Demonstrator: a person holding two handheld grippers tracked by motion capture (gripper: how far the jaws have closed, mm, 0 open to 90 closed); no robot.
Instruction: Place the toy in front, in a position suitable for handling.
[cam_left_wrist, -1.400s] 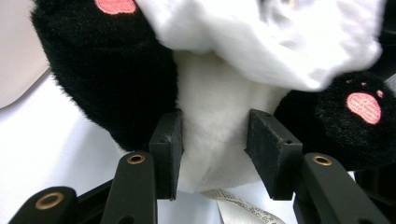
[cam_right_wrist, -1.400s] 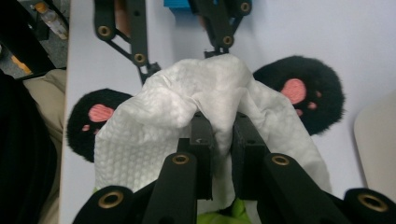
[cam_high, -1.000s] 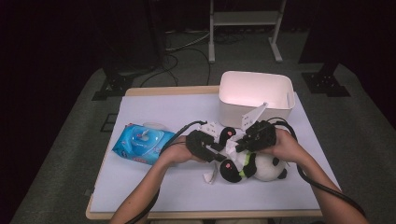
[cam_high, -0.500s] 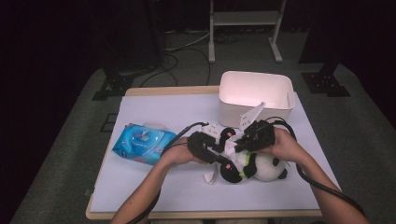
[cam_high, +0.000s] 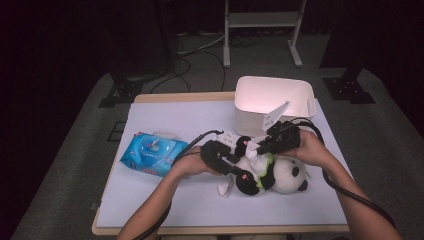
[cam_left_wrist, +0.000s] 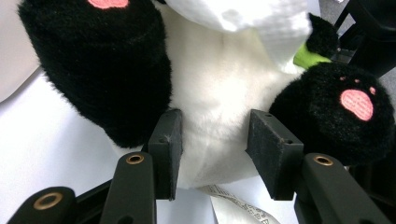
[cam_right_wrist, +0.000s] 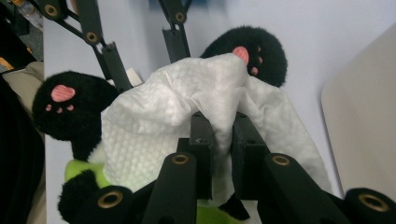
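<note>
A black-and-white panda plush (cam_high: 282, 175) lies on its back on the white table cover, feet toward the person's left. My left gripper (cam_high: 231, 161) grips it low on the white belly (cam_left_wrist: 217, 116) between the two black legs, with both pads pressed into the fur. My right gripper (cam_right_wrist: 223, 135) is shut on a crumpled white wipe (cam_right_wrist: 154, 116) that lies over the panda's belly between its pink-soled feet (cam_right_wrist: 254, 46). From above, the right gripper (cam_high: 262, 145) comes in from the right over the plush. A printed tag (cam_left_wrist: 236, 207) hangs below the body.
A blue pack of wipes (cam_high: 152, 152) lies left of the hands. A white bin (cam_high: 275, 97) stands just behind the plush at the back right. The table (cam_high: 200, 210) ends near the forearms; dark floor, cables and stands lie beyond.
</note>
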